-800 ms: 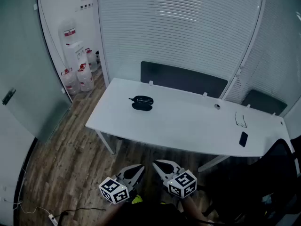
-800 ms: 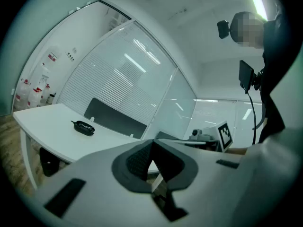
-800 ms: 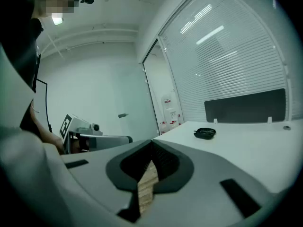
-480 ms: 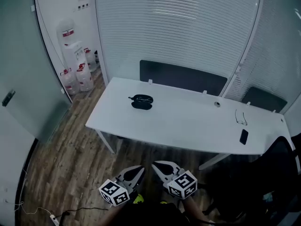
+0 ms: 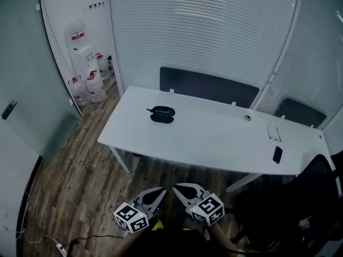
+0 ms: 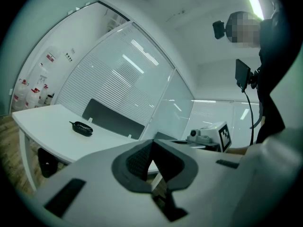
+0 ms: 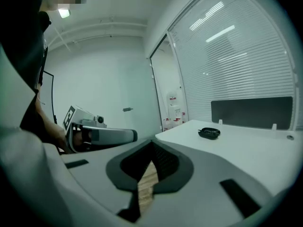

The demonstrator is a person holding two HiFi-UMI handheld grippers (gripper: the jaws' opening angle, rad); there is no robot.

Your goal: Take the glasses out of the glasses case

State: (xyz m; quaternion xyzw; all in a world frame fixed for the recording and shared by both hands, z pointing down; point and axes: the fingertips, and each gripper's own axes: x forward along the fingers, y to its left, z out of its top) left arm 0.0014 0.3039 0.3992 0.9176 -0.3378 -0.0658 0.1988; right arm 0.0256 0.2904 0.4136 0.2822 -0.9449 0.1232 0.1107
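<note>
White table (image 5: 214,143) on wood floor (image 5: 69,186), blinds-covered glass walls (image 5: 203,31) behind

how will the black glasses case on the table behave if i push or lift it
Likely slides rather than tips: the case lies low and flat on the smooth white table. Small, so probably light. It seems to lie open in two halves, so one may swing when lifted, though it is too far to be sure.
</note>
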